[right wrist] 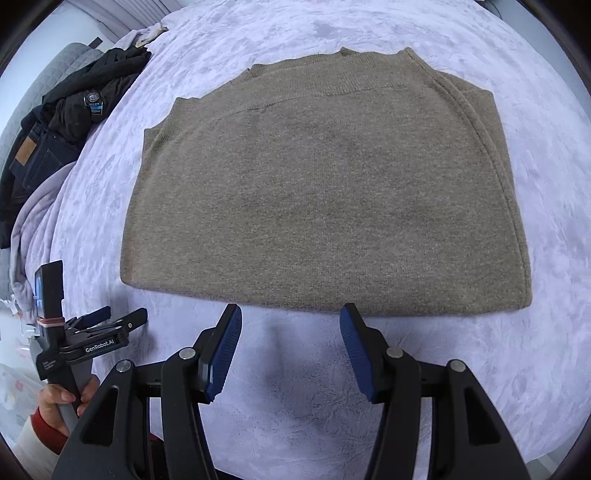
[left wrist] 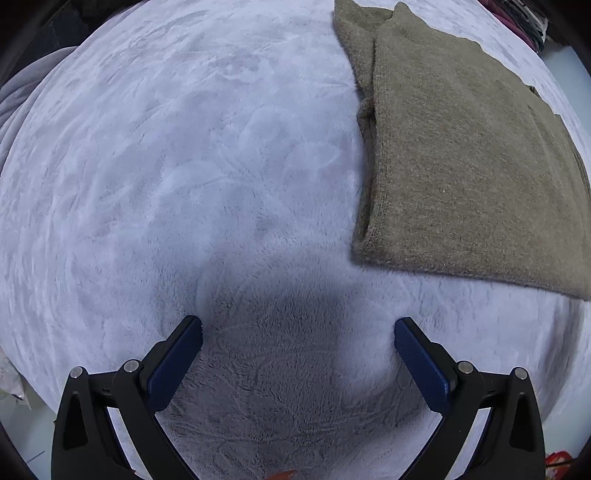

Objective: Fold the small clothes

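Note:
A folded olive-brown knit sweater (right wrist: pixel 325 184) lies flat on a pale lilac fleece blanket (right wrist: pixel 517 350). My right gripper (right wrist: pixel 291 314) hovers open just short of the sweater's near folded edge, nothing between its blue pads. In the left wrist view the same sweater (left wrist: pixel 461 166) fills the upper right. My left gripper (left wrist: pixel 298 326) stands wide open over bare blanket (left wrist: pixel 166 184), down-left of the sweater's near corner, holding nothing. The left gripper (right wrist: pixel 110 321) also shows at the lower left of the right wrist view, held by a hand (right wrist: pixel 59 398) in a red cuff.
A heap of dark clothes and jeans (right wrist: pixel 55 129) lies at the blanket's left edge, beside a bunched lilac fabric (right wrist: pixel 33 229). Dark red clothing (left wrist: pixel 517 14) sits at the top right of the left wrist view. Open blanket surrounds the sweater.

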Demonstrator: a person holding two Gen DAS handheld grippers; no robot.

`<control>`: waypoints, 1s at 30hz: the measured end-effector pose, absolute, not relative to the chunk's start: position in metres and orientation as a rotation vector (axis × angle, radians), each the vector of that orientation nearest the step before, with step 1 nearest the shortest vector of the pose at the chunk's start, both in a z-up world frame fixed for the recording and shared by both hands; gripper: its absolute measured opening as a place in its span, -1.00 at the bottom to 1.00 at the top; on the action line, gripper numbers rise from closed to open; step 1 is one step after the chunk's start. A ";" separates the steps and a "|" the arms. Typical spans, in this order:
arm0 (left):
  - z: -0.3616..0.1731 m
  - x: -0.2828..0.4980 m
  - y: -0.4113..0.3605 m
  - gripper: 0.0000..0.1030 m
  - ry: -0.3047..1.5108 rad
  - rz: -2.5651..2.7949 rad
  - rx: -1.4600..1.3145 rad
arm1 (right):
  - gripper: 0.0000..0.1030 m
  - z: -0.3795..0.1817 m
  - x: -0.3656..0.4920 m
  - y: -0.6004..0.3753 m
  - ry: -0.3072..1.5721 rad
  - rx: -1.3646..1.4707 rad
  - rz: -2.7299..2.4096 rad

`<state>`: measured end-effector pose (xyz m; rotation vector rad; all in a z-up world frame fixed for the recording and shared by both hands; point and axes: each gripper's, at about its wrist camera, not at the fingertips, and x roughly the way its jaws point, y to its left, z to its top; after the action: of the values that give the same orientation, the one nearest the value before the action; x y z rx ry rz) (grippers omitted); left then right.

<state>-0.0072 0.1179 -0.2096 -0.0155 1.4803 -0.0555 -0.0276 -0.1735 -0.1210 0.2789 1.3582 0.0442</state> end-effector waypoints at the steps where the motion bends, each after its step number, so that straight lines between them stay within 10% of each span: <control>1: -0.210 -0.008 0.117 1.00 1.479 -0.057 -0.016 | 0.15 -0.119 -0.027 -0.170 1.354 0.271 0.040; 30: -0.240 0.015 0.123 1.00 1.478 0.051 -0.036 | 0.15 -0.121 -0.028 -0.118 1.395 0.257 0.083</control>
<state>0.0155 0.1225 -0.2398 -0.0359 1.4776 0.0510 -0.0277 -0.1182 -0.1205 0.2568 1.3949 0.0826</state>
